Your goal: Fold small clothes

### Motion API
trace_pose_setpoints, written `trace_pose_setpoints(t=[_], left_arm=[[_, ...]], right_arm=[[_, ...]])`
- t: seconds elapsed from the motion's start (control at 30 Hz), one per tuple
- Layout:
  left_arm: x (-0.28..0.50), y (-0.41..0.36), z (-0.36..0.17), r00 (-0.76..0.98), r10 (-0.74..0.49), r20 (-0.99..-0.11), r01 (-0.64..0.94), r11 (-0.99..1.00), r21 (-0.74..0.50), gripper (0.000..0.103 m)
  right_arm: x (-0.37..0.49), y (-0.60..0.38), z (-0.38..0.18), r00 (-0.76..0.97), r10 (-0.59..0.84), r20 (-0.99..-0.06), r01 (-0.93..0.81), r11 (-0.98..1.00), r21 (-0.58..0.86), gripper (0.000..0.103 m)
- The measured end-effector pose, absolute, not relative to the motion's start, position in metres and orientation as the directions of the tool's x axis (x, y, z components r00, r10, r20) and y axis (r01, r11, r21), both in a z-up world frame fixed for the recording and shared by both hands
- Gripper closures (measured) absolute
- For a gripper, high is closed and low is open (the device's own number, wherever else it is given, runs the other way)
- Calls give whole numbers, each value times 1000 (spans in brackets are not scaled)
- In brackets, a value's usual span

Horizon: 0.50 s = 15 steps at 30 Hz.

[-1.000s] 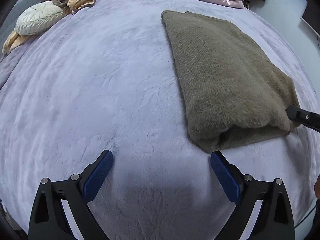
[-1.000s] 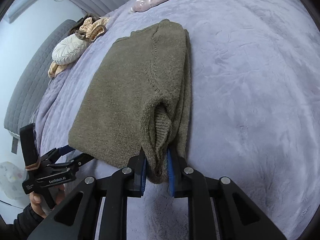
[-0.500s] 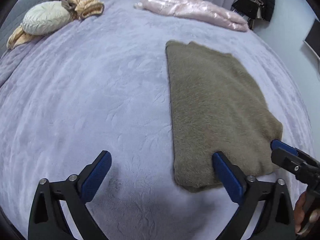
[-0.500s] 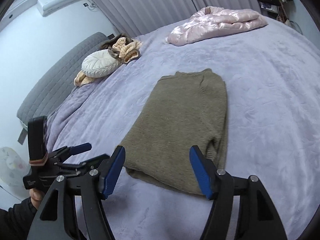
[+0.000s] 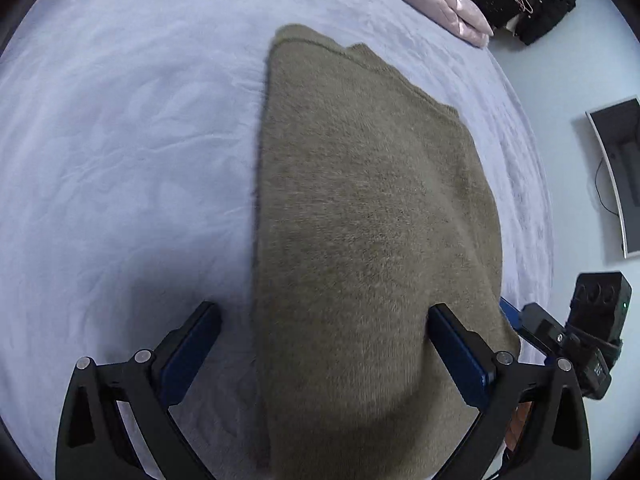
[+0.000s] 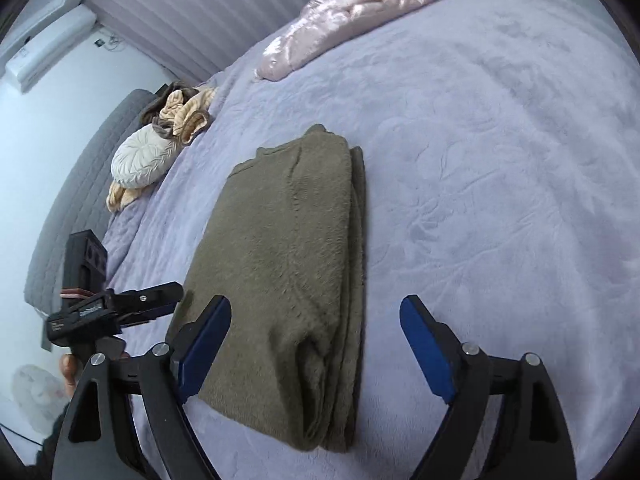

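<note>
An olive-brown sweater (image 5: 372,216), folded into a long strip, lies flat on the lavender bedspread (image 5: 120,140). My left gripper (image 5: 324,344) is open above its near end, one pad over the knit and the other over the bedspread. In the right wrist view the same sweater (image 6: 288,248) stretches away from my right gripper (image 6: 316,340). Its jaws are opening wide; the near end of the sweater lies below and between them, and the pads do not press on it. Each gripper shows at the edge of the other's view: the right gripper (image 5: 516,316) and the left gripper (image 6: 176,290).
A pink satin garment (image 6: 352,12) lies at the far edge of the bed. A white round cushion (image 6: 144,156) and beige clothes (image 6: 188,112) sit by the grey headboard (image 6: 72,200). Black bags (image 5: 532,0) and a screen (image 5: 616,176) stand beyond the bed's right side.
My right gripper let go of the sweater's folded edge, drew back and spread its jaws. My left gripper swung right, from over the bare bedspread to over the sweater's near end.
</note>
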State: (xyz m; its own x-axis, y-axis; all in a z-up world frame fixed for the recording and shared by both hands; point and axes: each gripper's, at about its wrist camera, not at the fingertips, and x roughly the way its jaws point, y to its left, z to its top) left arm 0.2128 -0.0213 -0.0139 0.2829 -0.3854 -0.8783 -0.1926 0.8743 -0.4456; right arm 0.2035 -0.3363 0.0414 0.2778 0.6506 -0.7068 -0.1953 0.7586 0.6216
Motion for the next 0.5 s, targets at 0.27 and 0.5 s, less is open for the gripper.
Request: trace_pose_setpoints(t=[0.27,0.5], left_arm=[[228,-45,-8,284,-357,-890,-93,913,-396,37],[213,-58,19,320,-319,-892,-44,935,-351,54]], right_arm=[[245,-283,-4,132,713,-688,-205,699,685,33],[240,-261,12,146,689,-710,-254,720,646,71]])
